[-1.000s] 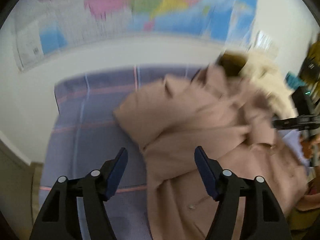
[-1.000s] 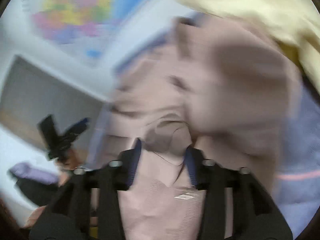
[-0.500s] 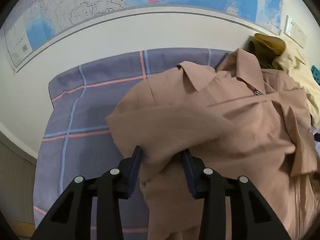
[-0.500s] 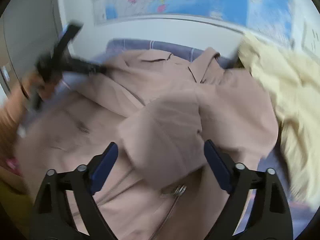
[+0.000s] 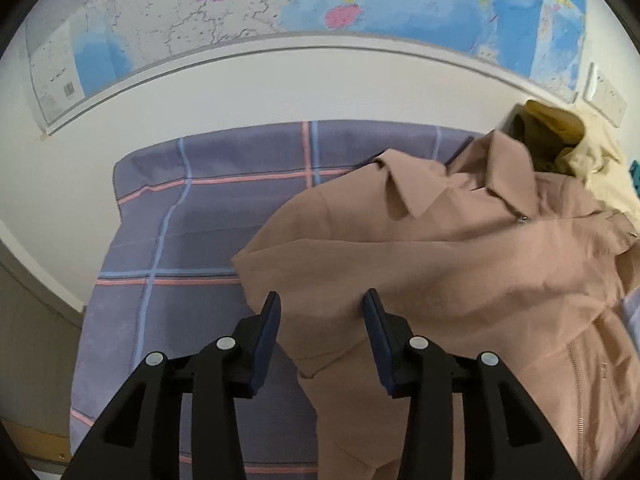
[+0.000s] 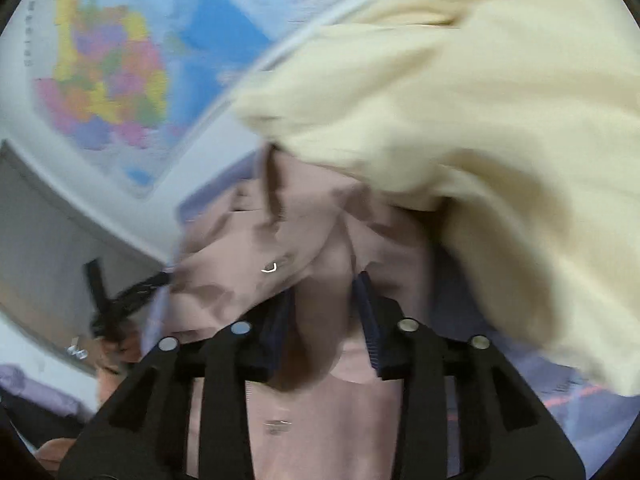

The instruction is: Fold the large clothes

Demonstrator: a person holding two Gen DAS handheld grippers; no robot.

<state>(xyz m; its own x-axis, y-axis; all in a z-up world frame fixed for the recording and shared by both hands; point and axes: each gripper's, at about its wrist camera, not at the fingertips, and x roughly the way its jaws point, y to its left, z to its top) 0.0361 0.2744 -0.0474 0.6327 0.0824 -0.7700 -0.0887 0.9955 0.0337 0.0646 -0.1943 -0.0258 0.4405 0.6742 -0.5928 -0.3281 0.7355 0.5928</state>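
Observation:
A large dusty-pink zip jacket (image 5: 440, 264) lies crumpled on a purple plaid cloth (image 5: 192, 240), collar toward the wall. My left gripper (image 5: 320, 304) is shut on a fold of the jacket at its left edge. In the right wrist view the jacket (image 6: 312, 232) fills the middle, blurred. My right gripper (image 6: 324, 288) is shut on a bunch of its fabric.
A cream-yellow garment (image 6: 460, 120) lies heaped against the jacket on the right; it also shows at the far right of the left wrist view (image 5: 592, 160). A wall map (image 5: 320, 8) hangs behind. The left gripper's black frame (image 6: 120, 300) shows in the right view.
The left gripper stays shut on the jacket's left fold. The right gripper, open half a second ago, has closed on the jacket fabric and swung toward the cream garment.

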